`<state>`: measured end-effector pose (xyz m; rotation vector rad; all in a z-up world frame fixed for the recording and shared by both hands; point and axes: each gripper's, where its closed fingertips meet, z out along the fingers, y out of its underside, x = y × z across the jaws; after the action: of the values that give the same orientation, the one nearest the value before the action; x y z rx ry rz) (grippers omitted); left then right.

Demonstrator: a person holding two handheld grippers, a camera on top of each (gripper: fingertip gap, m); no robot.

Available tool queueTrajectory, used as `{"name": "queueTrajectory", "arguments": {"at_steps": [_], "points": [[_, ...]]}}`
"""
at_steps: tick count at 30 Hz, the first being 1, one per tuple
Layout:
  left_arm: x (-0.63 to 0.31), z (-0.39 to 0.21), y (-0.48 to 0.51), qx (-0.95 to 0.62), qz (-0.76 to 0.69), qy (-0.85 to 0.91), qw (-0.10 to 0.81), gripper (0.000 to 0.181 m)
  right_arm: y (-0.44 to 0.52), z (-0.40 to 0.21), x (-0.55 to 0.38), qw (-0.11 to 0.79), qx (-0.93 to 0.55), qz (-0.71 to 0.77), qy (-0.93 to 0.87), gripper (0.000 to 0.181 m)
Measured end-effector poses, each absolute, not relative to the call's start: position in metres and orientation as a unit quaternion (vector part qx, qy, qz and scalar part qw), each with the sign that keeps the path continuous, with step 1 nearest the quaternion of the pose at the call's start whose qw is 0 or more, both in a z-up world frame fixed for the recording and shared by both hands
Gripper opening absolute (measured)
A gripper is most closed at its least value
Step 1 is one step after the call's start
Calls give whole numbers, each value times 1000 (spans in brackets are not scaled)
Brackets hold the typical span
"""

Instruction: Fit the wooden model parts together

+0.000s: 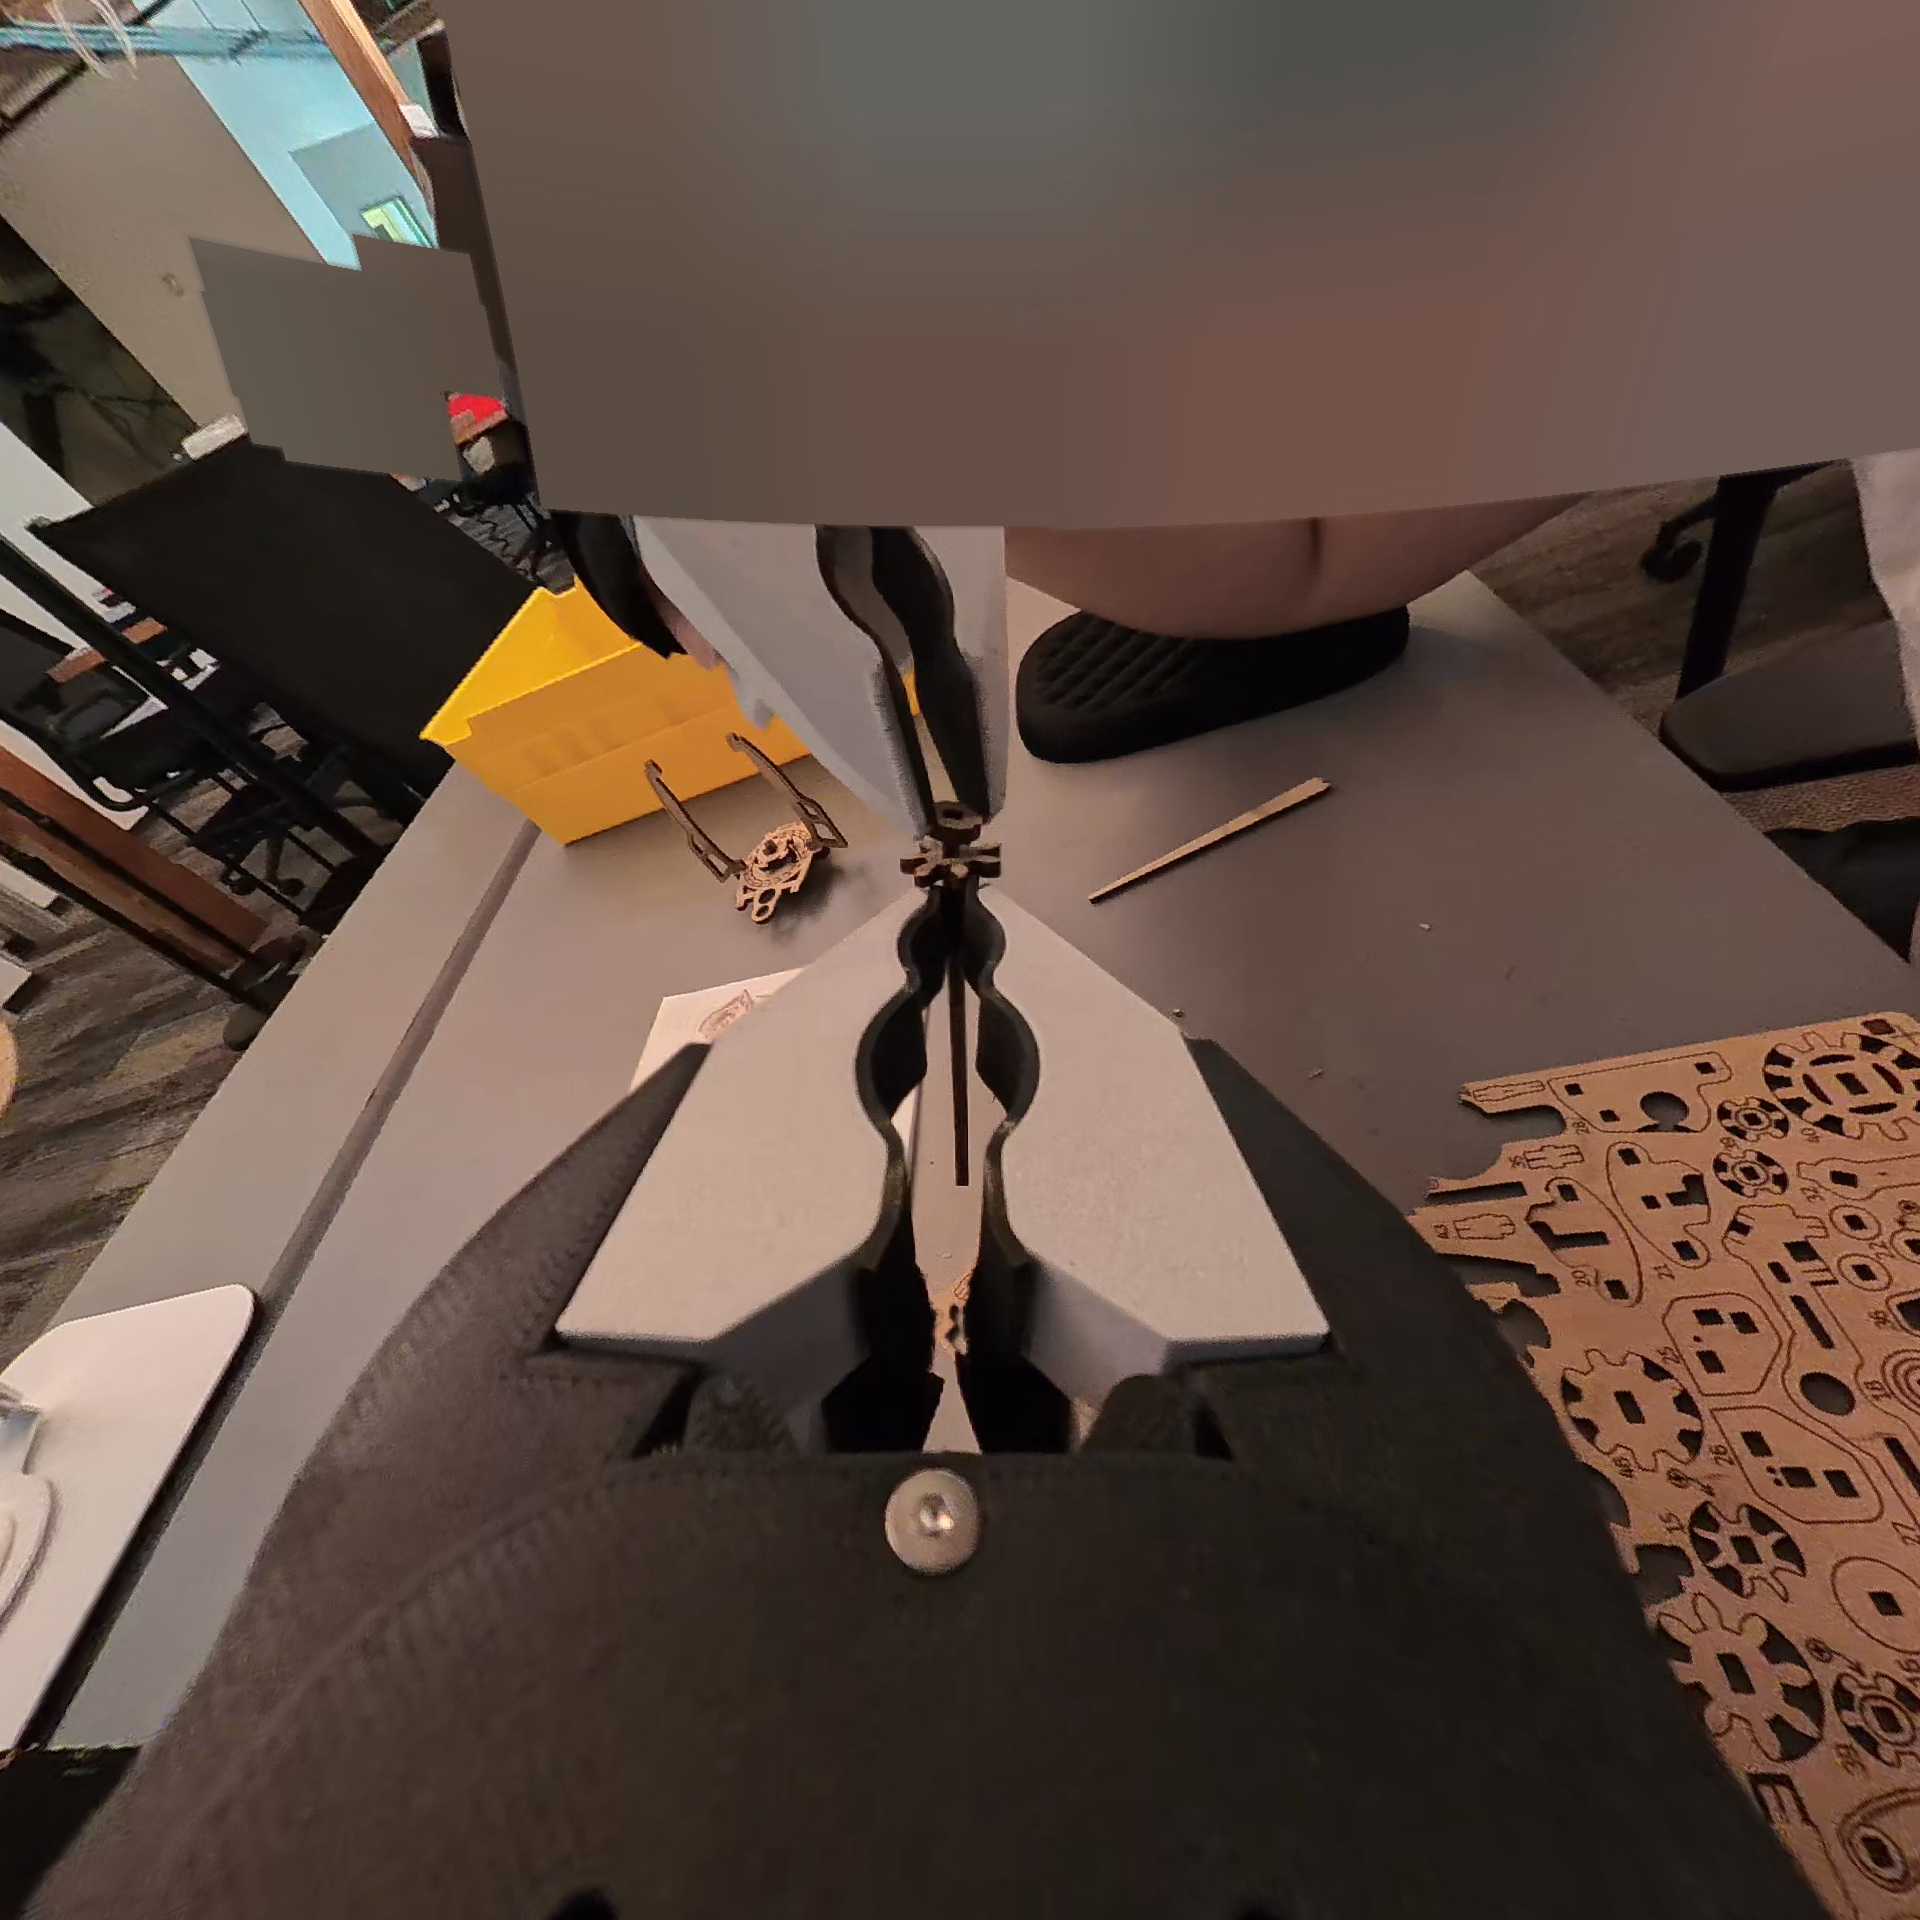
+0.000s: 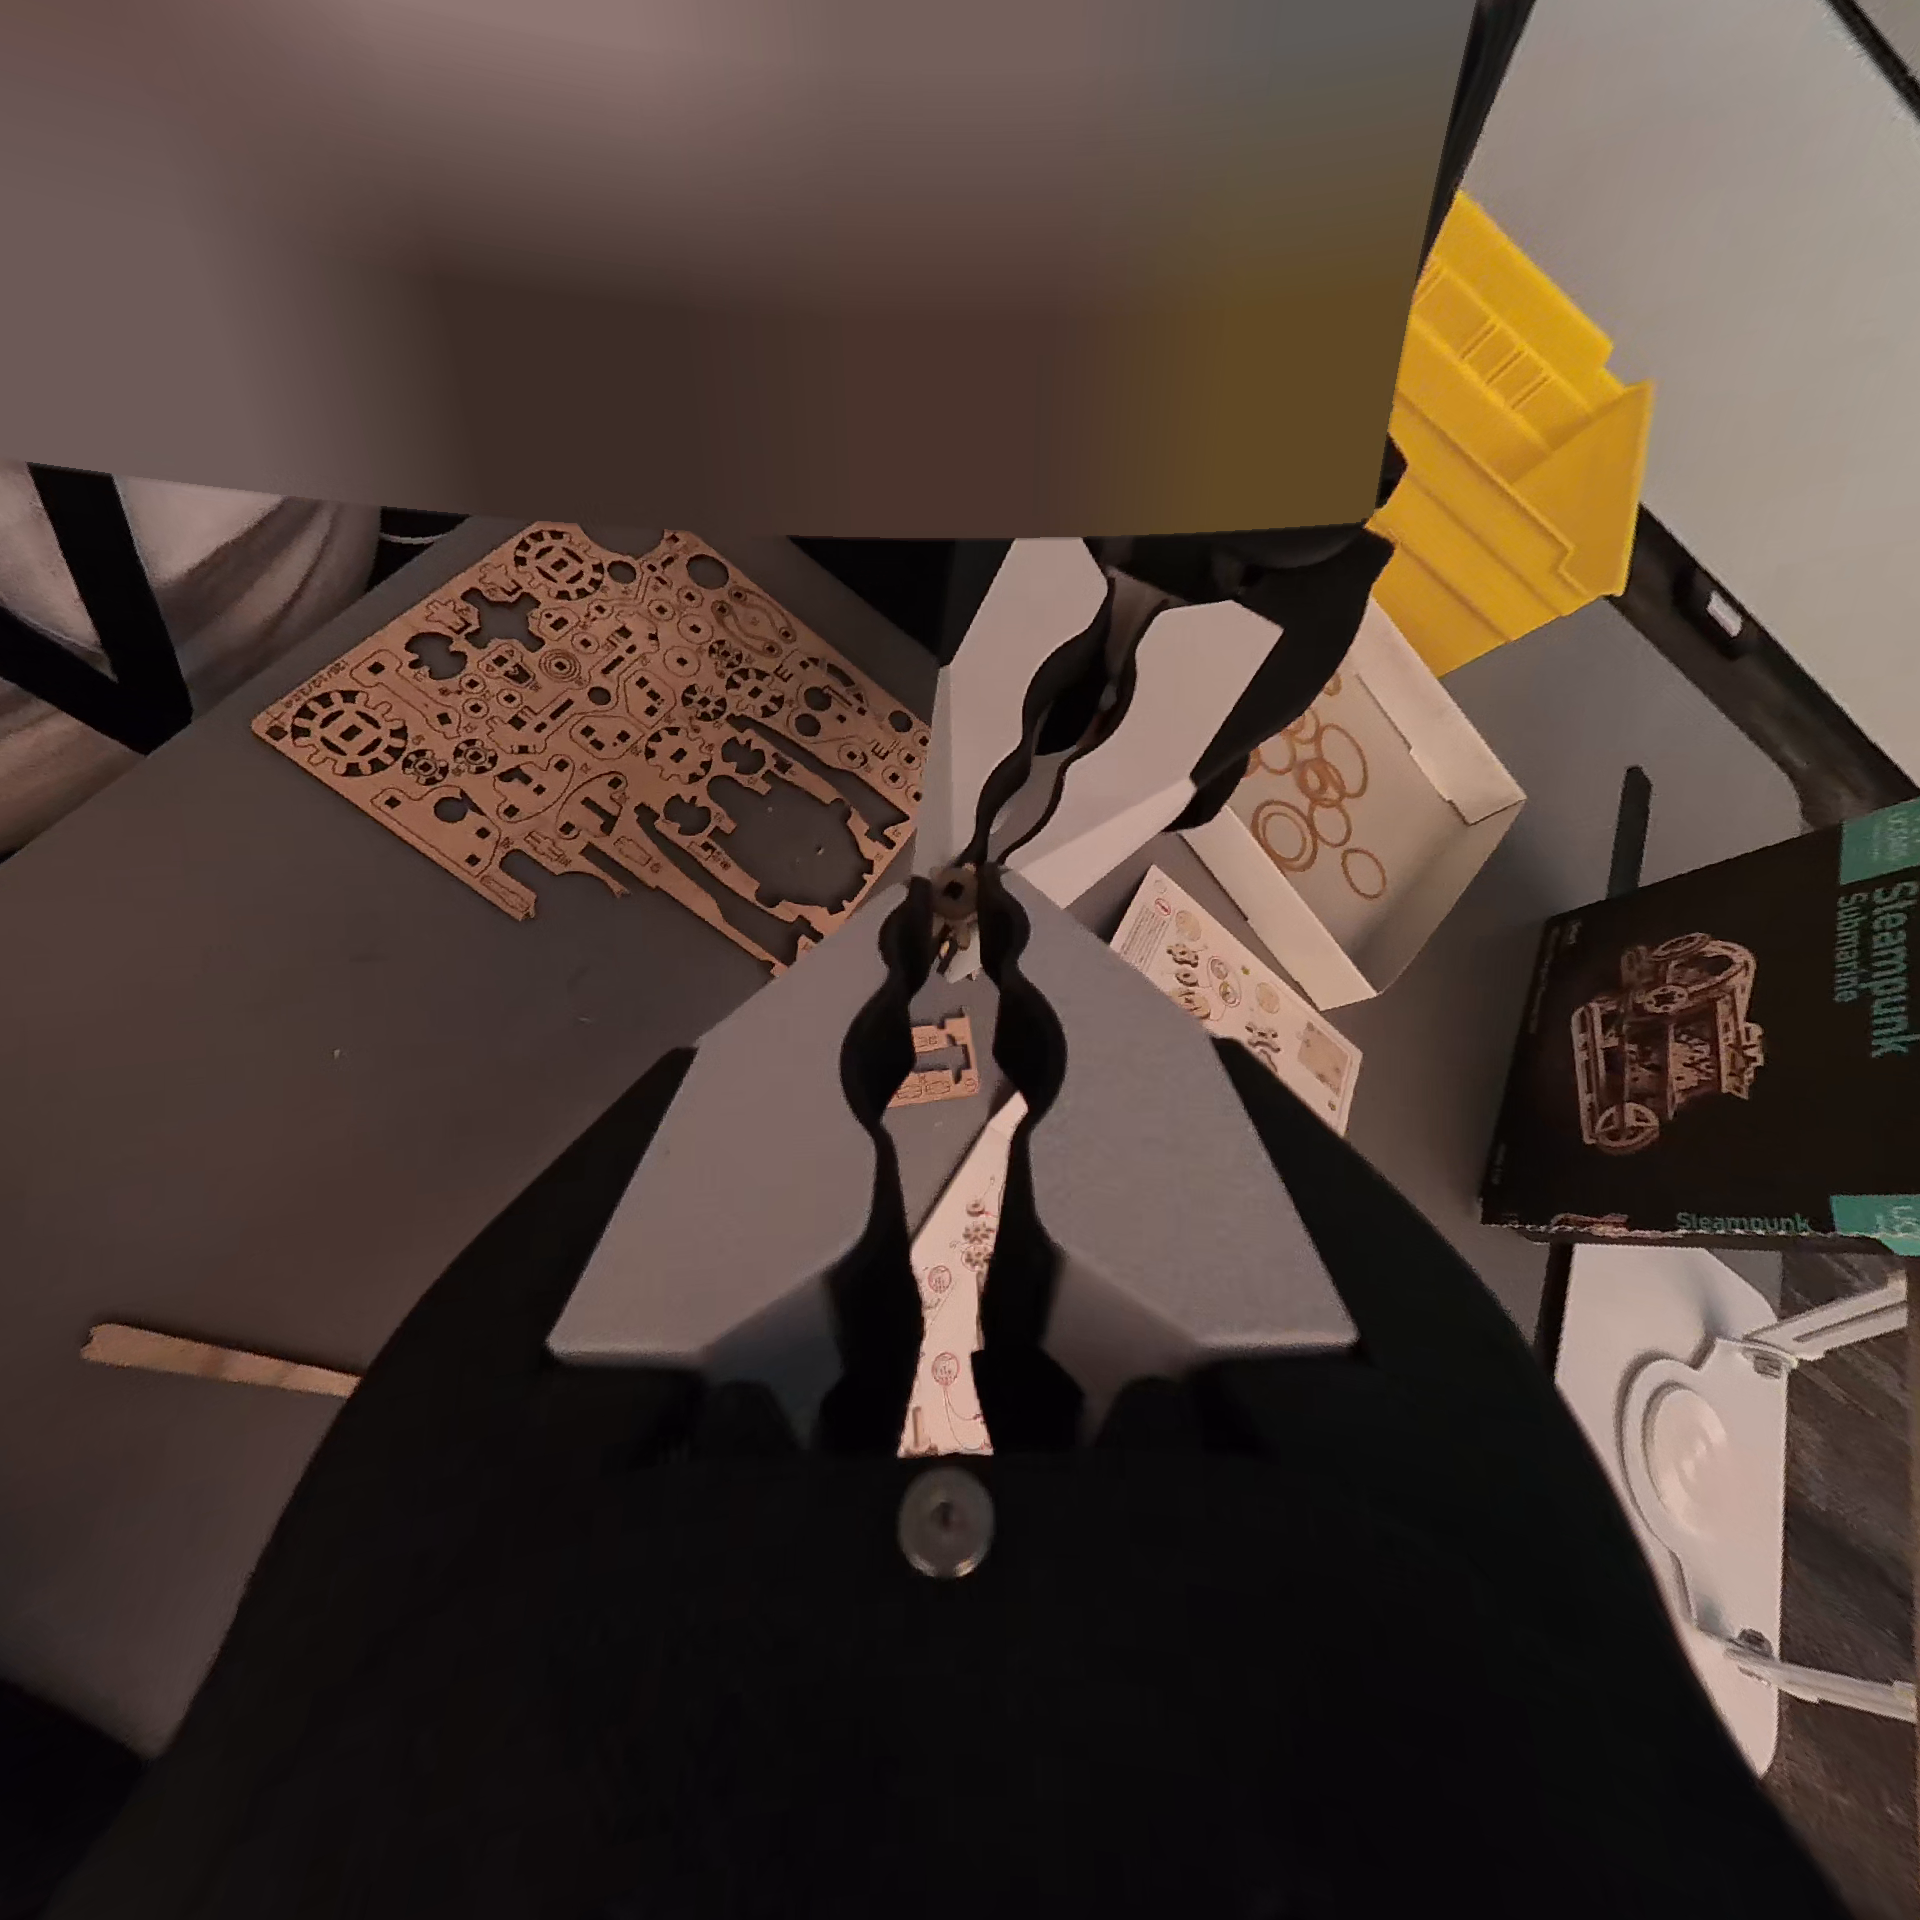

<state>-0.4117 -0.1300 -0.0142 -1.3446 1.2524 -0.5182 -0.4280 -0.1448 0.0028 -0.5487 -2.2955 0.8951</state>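
Note:
In the left wrist view my left gripper [image 1: 951, 902] is shut on a thin dark wooden axle [image 1: 961, 1060] that runs back between its fingers. A small cross-shaped wooden gear [image 1: 951, 860] sits at the axle's front end. My right gripper [image 1: 951, 821] comes in from the far side, tip to tip with the left. It is shut on a small toothed wooden piece [image 1: 958, 819] that touches the gear. In the right wrist view my right gripper [image 2: 951, 906] pinches that small piece [image 2: 951, 891], and the left gripper [image 2: 977, 854] meets it from above.
On the grey table [image 1: 1455, 935] lie a laser-cut wooden parts sheet [image 2: 603, 727], a part-built wooden assembly [image 1: 774, 862], a loose wooden stick [image 1: 1210, 836] and a small cut piece [image 2: 935, 1060]. A yellow bin [image 2: 1496, 416], a white box of rubber bands [image 2: 1351, 790], a leaflet [image 2: 1236, 997] and a black box [image 2: 1704, 1039] stand around. Less than 4 cm separates the two grippers' tips.

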Motion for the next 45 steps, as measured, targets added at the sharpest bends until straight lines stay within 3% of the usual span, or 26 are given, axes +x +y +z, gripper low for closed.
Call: {"name": "queueTrajectory", "arguments": {"at_steps": [24,39,45], "points": [[-403,-19,-139,-556,-152,587,568,0,-155,-3,-417,234,-219,364,-874,9],[-409,1,-133,-551,-150,554,605,0,-151,20,-424,291,-210,393,-847,9],[-406,-7,-132,-567,-164,554,588,0,-149,14,-420,232,-250,418,-842,8]]}}
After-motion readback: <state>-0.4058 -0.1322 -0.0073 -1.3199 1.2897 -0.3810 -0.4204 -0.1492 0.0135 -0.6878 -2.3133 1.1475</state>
